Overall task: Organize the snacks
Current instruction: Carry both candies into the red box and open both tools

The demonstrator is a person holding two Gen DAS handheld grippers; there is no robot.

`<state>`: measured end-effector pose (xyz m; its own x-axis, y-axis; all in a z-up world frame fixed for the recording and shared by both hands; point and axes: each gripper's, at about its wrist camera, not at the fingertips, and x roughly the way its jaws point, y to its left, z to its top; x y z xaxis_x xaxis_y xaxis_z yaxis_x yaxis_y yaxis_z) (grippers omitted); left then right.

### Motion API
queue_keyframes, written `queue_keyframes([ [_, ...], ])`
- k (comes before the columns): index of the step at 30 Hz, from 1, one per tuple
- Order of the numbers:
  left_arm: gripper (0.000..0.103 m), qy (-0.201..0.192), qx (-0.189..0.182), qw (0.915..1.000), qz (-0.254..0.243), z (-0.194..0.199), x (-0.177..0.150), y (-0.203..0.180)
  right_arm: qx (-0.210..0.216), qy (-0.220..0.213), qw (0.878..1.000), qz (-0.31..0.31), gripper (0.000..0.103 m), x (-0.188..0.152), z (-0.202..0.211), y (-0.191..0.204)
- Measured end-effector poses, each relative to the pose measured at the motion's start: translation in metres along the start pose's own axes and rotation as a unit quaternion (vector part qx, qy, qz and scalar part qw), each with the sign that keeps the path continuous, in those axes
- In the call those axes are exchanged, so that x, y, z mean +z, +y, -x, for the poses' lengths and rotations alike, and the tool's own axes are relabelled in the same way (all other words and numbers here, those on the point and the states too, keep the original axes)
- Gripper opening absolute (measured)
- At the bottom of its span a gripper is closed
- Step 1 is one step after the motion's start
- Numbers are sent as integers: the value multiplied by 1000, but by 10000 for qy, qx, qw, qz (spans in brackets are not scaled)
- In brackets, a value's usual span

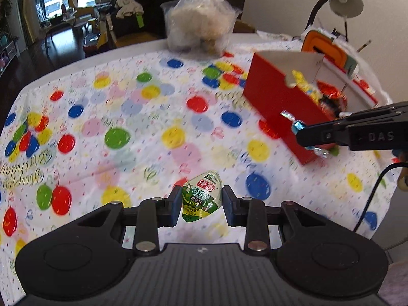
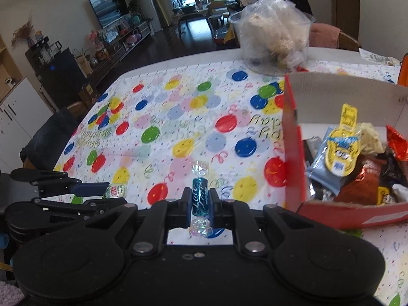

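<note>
Green packet [image 1: 201, 196] upright, left tool [image 1: 200, 204] gripping | right tool [image 2: 200, 201] pinching upright candy [image 2: 199, 199]

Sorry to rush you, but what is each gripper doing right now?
Left gripper: shut on the green snack packet.
Right gripper: shut on the blue wrapped candy.

Right gripper [image 1: 303, 134] side: you can read "DAS" in pale capitals on its black body, just in front of the red box [image 1: 275, 97].
Green snack packet [image 1: 201, 199]: red patch with white Chinese characters and more print below; too small for you to make out.
Blue candy [image 2: 200, 199]: slanted silver script along the wrapper, not legible.
Tablecloth [image 2: 178, 117]: cursive party lettering left of the red box; it seems to read "Happy Birthday", upside down to you.
</note>
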<state>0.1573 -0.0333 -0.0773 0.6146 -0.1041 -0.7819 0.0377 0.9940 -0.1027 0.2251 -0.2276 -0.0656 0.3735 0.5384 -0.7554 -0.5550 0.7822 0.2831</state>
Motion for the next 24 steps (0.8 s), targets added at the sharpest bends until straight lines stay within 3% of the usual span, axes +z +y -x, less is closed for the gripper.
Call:
queue_keyframes([
  [16,33,-426,-451,9966,-541,-19,96,-90,-718,-730,9943,-304,11,32,49,-101],
  [24,33,-157,-532,9940,-939,-54,128,-143,-1095,-720,9900,-525,11,31,50,-157],
])
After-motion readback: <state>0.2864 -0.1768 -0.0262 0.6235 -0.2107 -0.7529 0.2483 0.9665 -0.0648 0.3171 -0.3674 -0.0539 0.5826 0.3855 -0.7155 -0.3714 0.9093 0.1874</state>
